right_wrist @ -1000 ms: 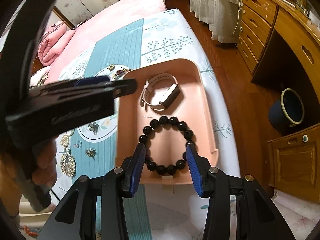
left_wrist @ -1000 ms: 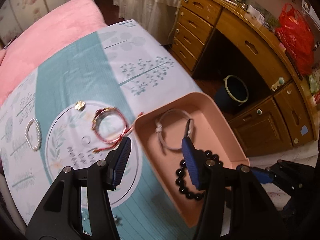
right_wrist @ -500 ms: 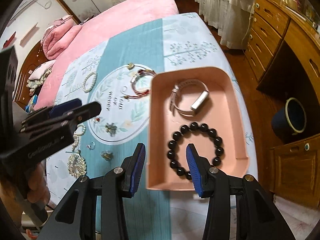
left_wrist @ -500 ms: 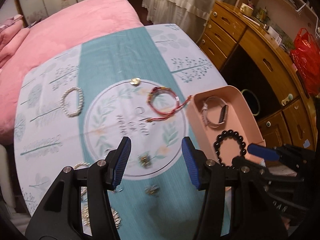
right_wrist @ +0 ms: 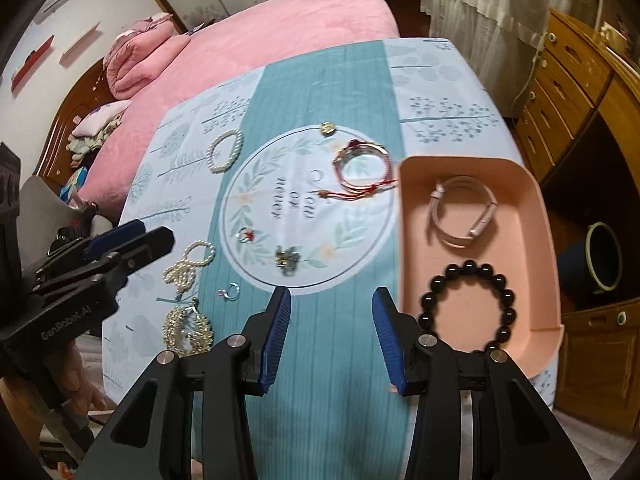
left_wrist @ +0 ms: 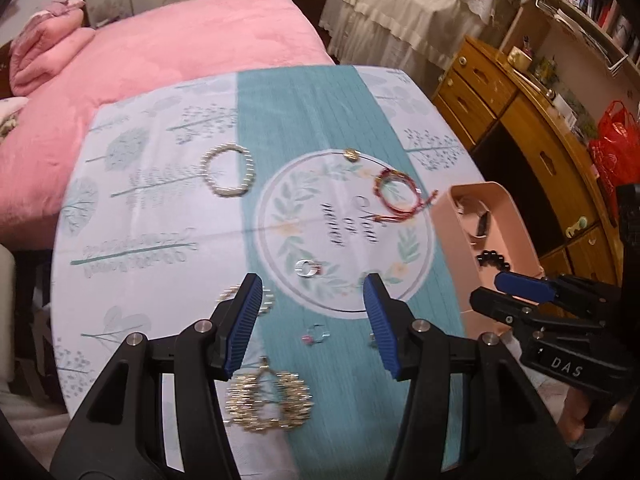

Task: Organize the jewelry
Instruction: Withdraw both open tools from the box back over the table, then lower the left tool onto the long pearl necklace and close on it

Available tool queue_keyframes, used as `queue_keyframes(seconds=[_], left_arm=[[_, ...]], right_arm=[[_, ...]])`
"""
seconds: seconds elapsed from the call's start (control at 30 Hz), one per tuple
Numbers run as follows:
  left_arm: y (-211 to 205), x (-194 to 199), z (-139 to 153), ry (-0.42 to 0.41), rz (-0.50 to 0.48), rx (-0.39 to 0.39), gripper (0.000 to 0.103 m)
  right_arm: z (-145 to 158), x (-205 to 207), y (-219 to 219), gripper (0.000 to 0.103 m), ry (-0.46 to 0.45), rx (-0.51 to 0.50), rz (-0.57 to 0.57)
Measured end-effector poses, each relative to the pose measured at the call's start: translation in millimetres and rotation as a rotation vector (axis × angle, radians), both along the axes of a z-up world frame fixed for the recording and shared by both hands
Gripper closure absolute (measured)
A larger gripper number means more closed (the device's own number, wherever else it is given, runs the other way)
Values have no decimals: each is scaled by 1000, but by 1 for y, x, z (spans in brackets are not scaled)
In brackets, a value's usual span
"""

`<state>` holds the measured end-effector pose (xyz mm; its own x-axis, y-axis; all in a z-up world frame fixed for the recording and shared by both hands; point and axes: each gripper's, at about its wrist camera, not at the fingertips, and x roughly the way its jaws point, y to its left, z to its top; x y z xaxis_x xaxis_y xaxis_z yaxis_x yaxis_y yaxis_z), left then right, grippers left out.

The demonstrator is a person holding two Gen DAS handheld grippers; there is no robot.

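Two pieces, a watch (right_wrist: 464,216) and black bead bracelet (right_wrist: 468,308), lie in the pink tray (right_wrist: 538,216); the rest still dot the table (right_wrist: 340,360), both grippers' jaws part-open, empty

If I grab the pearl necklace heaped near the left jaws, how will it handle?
The pearl necklace probably goes floppy: it lies bunched in loose loops. Round beads look slippery, so it may slide out. Pinched at one strand, the rest likely dangles.

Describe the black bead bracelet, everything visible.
The black bead bracelet is a closed ring of round, glossy black beads, evenly sized, probably stone or glass. It lies flat on the floor of the pink tray, at the near end, apart from the pink watch farther back. No gripper touches it. In the left wrist view only a few beads show above the tray wall.
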<state>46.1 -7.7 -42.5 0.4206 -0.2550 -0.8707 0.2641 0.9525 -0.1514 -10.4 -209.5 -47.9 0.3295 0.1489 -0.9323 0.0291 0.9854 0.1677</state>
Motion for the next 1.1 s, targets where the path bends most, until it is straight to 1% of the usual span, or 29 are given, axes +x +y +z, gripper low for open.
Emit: queue_keyframes(seconds=[0.1, 0.3, 0.47, 0.53, 0.7, 0.9, 1.0, 1.1], left_arm=[[20, -4, 0, -24, 26, 24, 53], [58, -5, -17, 45, 62, 37, 53], [76, -8, -36, 80, 25, 68, 53], [81, -8, -45, 99, 24, 80, 53], [89, -1, -69, 159, 18, 66, 53], [93, 13, -95, 220, -6, 25, 53], [90, 19, -103, 232, -35, 25, 53], [84, 24, -107, 226, -71, 30, 53]], right_arm=[[-1, 0, 14, 60, 1, 3, 13], [-4, 1, 44, 60, -3, -8, 51], [-12, 1, 61, 60, 12, -12, 59], [-16, 0, 65, 60, 18, -12, 58], [-30, 0, 76, 60, 39, -16, 62], [-50, -3, 88, 60, 67, -10, 55], [-60, -3, 92, 60, 82, -3, 46], [-68, -4, 96, 60, 90, 1, 39]])
